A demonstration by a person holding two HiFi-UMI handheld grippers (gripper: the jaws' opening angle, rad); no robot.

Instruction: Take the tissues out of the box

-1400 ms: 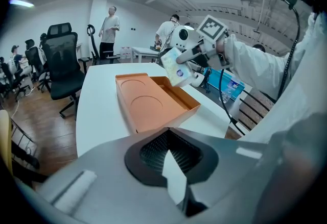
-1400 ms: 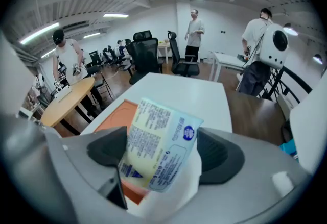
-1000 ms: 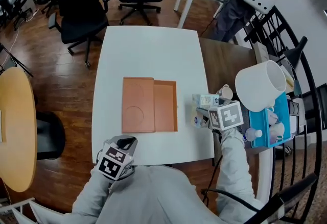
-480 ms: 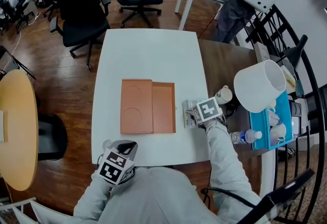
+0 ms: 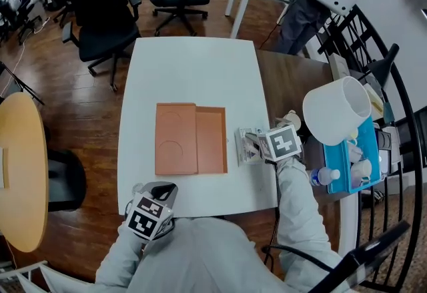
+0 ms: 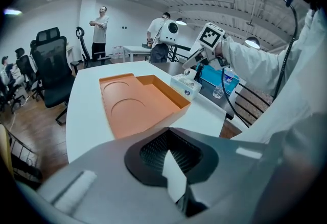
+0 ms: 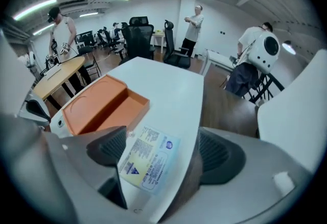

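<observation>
Tissue pack [image 5: 248, 146] lies flat on the white desk [image 5: 193, 71], label side up, near the desk's right edge and just to the right of the orange tray [image 5: 190, 139], apart from it. Right gripper [image 7: 162, 149] is at the pack, held level and pointing left toward the tray, with its marker cube [image 5: 283, 143] uppermost. Its jaws are opening with the pack between them. The right pad stands clear of the pack, so no grip is observed. Right forearm, in a grey sleeve [image 5: 297, 205], reaches forward from the body along the desk's right side. Left gripper [image 5: 162, 189] is held low and close to the body at the desk's near edge, aimed across the desk toward the tray. Its jaws stand together, with a thin white strip [image 6: 173, 179] at their seam.
</observation>
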